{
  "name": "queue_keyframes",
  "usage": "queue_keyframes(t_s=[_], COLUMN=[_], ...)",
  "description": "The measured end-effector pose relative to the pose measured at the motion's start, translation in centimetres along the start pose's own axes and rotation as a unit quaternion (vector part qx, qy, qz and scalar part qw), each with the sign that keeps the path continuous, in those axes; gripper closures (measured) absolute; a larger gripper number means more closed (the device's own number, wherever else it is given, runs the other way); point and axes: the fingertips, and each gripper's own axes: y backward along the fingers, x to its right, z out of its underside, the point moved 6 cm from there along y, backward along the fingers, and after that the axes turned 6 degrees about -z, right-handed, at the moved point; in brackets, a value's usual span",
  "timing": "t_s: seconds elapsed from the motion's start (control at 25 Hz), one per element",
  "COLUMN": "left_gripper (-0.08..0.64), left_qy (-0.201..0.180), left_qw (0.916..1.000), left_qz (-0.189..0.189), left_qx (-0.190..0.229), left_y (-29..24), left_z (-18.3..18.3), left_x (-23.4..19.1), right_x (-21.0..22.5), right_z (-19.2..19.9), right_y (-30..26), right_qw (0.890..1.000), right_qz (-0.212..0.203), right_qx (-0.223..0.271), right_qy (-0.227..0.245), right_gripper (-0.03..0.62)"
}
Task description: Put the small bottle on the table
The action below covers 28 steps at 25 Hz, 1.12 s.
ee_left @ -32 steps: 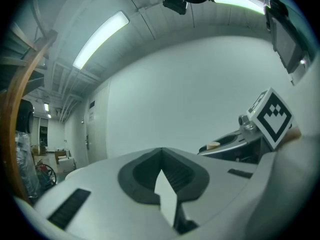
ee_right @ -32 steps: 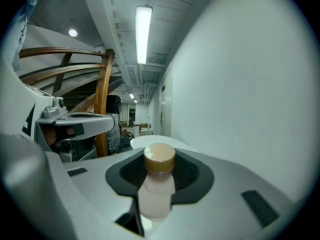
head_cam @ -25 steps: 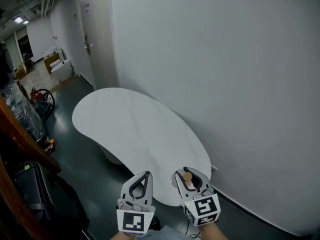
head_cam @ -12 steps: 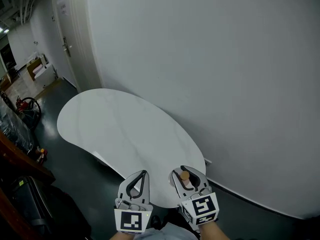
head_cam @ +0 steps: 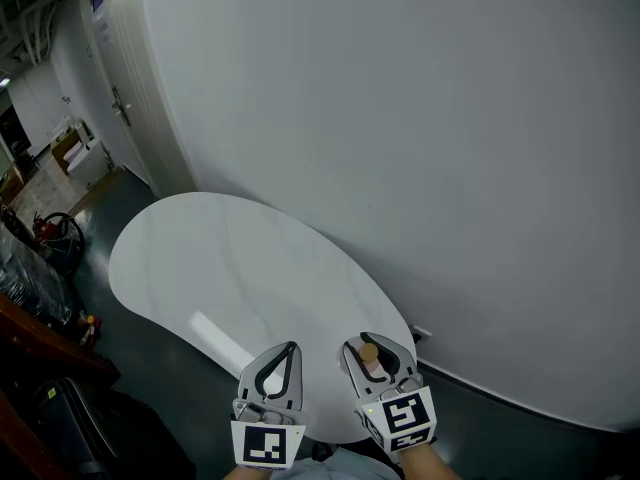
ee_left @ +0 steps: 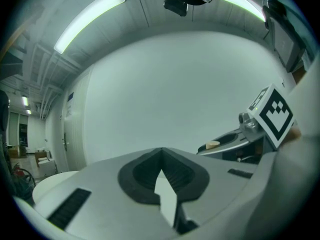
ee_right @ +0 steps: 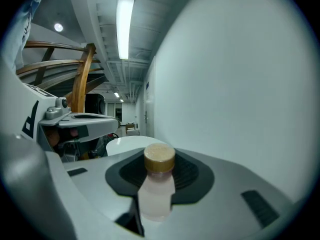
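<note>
The white kidney-shaped desk (head_cam: 230,278) runs from the left of the head view toward the lower centre. It stands on a dark glossy floor (head_cam: 150,368), beside a plain white wall (head_cam: 450,168). The left tongs (head_cam: 287,353) are at the desk's near edge. The left gripper view shows their 2 jaws pressed together at the tips, with nothing between them. Just to the right, the right tongs (head_cam: 373,352) pinch the small translucent pinkish bottle with a round tan cap (ee_right: 156,184) between 2 dark ribbed pads (ee_right: 192,174). The bottle sits upright in the jaws, cap uppermost. In the head view it lies over the desk's near end.
</note>
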Motion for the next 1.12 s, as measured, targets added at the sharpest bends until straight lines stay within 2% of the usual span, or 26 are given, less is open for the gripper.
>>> queue_keyframes(t_s=[0.08, 0.16, 0.32, 0.4, 0.44, 0.56, 0.6, 0.64, 0.76, 0.92, 1.12], left_gripper=[0.560, 0.560, 0.560, 0.560, 0.560, 0.560, 0.559, 0.560, 0.560, 0.560, 0.560], left_qy=[-0.015, -0.057, -0.058, -0.103, -0.112, -0.056, -0.055, -0.065, -0.056, -0.122, -0.104], left_qw=[0.9999, 0.9982, 0.9983, 0.9945, 0.9936, 0.9981, 0.9980, 0.9973, 0.9976, 0.9913, 0.9920], left_qz=[0.003, 0.014, 0.005, 0.015, 0.015, -0.012, -0.015, -0.012, -0.015, 0.023, 0.034], left_qx=[0.002, 0.011, 0.001, 0.005, 0.004, -0.023, -0.029, -0.031, -0.038, -0.044, -0.063], left_y=[-1.1, -2.1, -3.6, -4.5, -4.9, -5.4, -5.5, -5.8, -6.4, -7.3, -7.6], left_z=[-0.4, -0.9, -1.1, -1.4, -1.3, -0.4, -0.3, -0.3, 0.0, 0.2, 1.1], left_x=[0.3, 0.5, 0.7, 1.0, 1.2, 1.8, 2.0, 2.2, 2.4, 2.3, 1.6], right_x=[0.8, 1.7, 3.1, 3.9, 4.3, 5.5, 5.8, 6.1, 6.7, 7.1, 7.3], right_z=[-0.2, -0.5, -0.8, -0.9, -0.9, -0.8, -0.8, -0.9, -0.6, 0.5, 2.1], right_y=[-0.5, -1.1, -2.4, -2.8, -3.0, -3.4, -3.5, -3.5, -3.6, -4.2, -4.7], right_qw=[1.000, 1.000, 1.000, 0.999, 0.999, 0.999, 0.999, 0.999, 0.998, 0.997, 0.997], right_qz=[-0.005, -0.009, -0.025, -0.033, -0.036, -0.046, -0.048, -0.051, -0.053, -0.054, -0.039], right_qx=[0.000, -0.001, -0.003, -0.005, -0.006, -0.011, -0.013, -0.016, -0.026, -0.045, -0.066], right_qy=[-0.001, -0.001, -0.003, -0.001, 0.000, 0.002, 0.002, 0.002, 0.003, 0.010, 0.014], right_gripper=[0.480, 0.481, 0.480, 0.481, 0.480, 0.480, 0.481, 0.480, 0.480, 0.481, 0.482])
